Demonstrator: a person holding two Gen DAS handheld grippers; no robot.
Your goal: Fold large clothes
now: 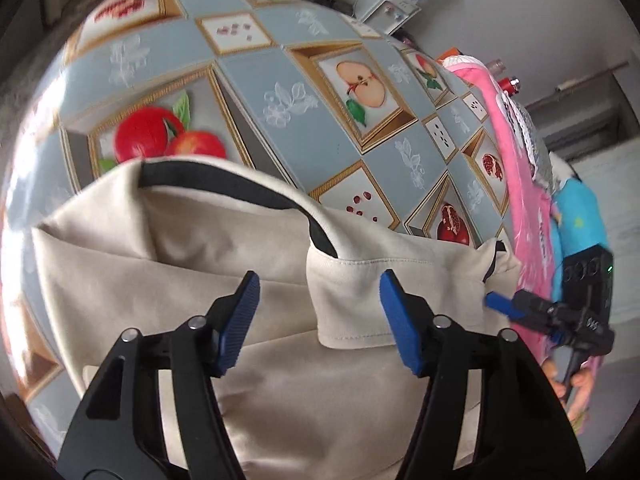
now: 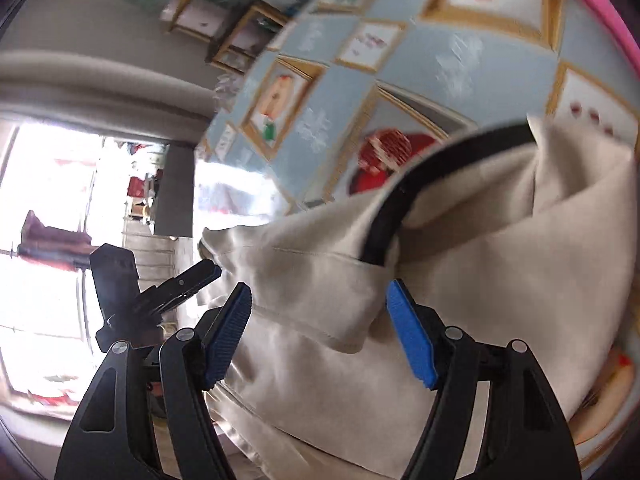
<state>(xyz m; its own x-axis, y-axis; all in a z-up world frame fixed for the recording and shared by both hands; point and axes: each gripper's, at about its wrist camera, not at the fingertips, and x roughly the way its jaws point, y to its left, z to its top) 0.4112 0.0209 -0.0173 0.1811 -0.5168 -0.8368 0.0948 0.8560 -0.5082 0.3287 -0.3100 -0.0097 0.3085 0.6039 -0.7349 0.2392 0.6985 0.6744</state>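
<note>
A beige garment (image 1: 208,264) with a black neck band (image 1: 224,182) lies crumpled on the fruit-patterned tablecloth (image 1: 280,80). My left gripper (image 1: 320,276) hangs over it, open, with a stitched beige flap (image 1: 352,296) between its blue pads (image 1: 240,320) and no pad pressing on it. My right gripper (image 1: 498,302) shows at the garment's right edge, held by a hand (image 1: 576,392). In the right wrist view my right gripper (image 2: 319,285) is open above a fold of the beige garment (image 2: 480,280), beside the black neck band (image 2: 400,208). My left gripper (image 2: 200,274) is at the cloth's left corner.
A person in a pink top (image 1: 520,184) with a blue sleeve (image 1: 580,224) stands at the table's right side. A water dispenser (image 1: 400,0) and shelves (image 2: 224,28) are beyond the table. A bright window (image 2: 52,200) is off to the left.
</note>
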